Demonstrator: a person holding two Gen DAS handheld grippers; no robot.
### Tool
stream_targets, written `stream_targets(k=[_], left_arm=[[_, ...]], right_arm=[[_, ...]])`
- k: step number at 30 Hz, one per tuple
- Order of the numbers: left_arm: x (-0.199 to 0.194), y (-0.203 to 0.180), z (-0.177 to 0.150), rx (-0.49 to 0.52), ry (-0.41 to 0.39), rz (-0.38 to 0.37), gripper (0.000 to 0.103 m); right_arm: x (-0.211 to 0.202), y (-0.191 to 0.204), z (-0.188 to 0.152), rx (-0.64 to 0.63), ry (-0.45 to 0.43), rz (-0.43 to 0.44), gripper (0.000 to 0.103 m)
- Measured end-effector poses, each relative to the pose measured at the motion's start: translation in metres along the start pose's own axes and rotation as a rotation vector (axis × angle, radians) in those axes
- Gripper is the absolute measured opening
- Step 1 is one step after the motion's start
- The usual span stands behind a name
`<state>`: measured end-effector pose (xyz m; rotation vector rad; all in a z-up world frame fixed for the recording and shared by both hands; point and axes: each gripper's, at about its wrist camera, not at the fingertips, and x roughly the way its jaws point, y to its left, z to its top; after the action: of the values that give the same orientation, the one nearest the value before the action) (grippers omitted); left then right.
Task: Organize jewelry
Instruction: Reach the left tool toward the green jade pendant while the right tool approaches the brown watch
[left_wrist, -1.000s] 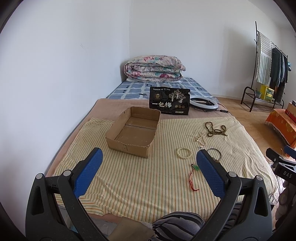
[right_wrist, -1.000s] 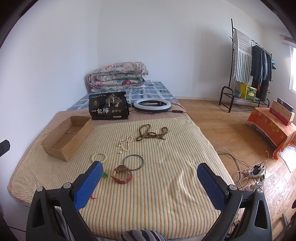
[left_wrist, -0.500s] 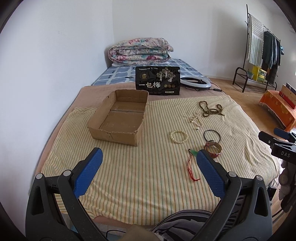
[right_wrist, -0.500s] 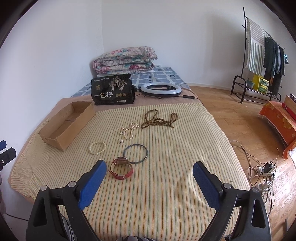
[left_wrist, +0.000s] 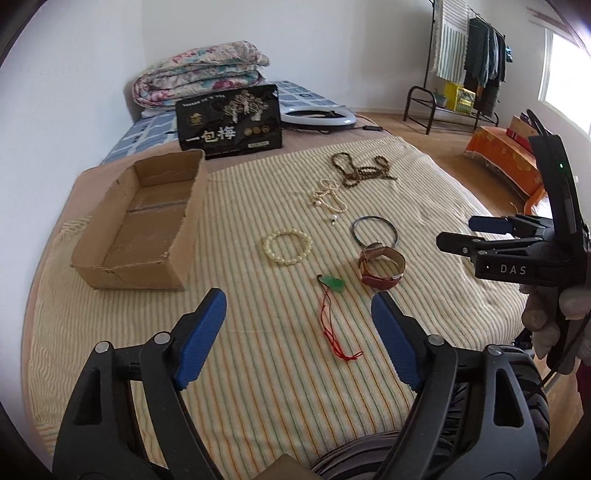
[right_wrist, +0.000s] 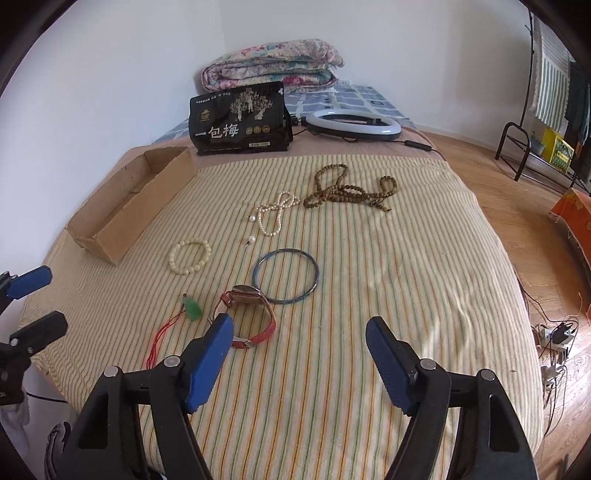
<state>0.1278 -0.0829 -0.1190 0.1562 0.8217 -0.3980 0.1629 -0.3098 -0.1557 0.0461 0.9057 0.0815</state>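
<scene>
Both grippers closing, nothing between: left gripper (left_wrist: 297, 321) by pendant (left_wrist: 333, 283), right gripper (right_wrist: 299, 343) beside watch (right_wrist: 248, 301); bare blanket (right_wrist: 406, 266) rightward.

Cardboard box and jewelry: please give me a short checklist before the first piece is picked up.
1. Cardboard box open and empty: ok.
2. Watch lying free, near the right gripper: ok.
3. Jade pendant free, ahead of the left gripper: ok.
4. Nothing between either gripper's jaws, which are closing: ok.
5. Thin bangle clear of the watch: cannot tell.
</scene>
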Motion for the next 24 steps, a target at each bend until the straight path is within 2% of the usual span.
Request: stream_targets(k=[3,6,12,15,19,24], left_arm=[[0.025,-0.004,0.001,0.031,0.037,-0.049,0.077],[0.049,-0.007,0.002,0.067,0.065,-0.074,0.067],[0.088,-0.011,0.001,0.12,0.113,-0.127,0.058],[0.103,-0.014,0.001,0.152,0.123,-0.126,0.057],[0.118,-0.017,0.001,0.187,0.14,-0.127,0.049],[0.129,-0.021,0.001,0.223,0.147,-0.115,0.049]], right_arm=[[0.018,0.0,0.003,0.002,0.042,0.027,0.068],[0.033,-0.002,0.006,0.019,0.08,0.065,0.06],[0.062,0.001,0.01,0.033,0.157,0.109,0.049],[0.07,0.0,0.012,0.047,0.177,0.11,0.046],[0.08,-0.002,0.013,0.065,0.203,0.123,0.041],[0.085,-0.001,0.014,0.064,0.209,0.123,0.041]])
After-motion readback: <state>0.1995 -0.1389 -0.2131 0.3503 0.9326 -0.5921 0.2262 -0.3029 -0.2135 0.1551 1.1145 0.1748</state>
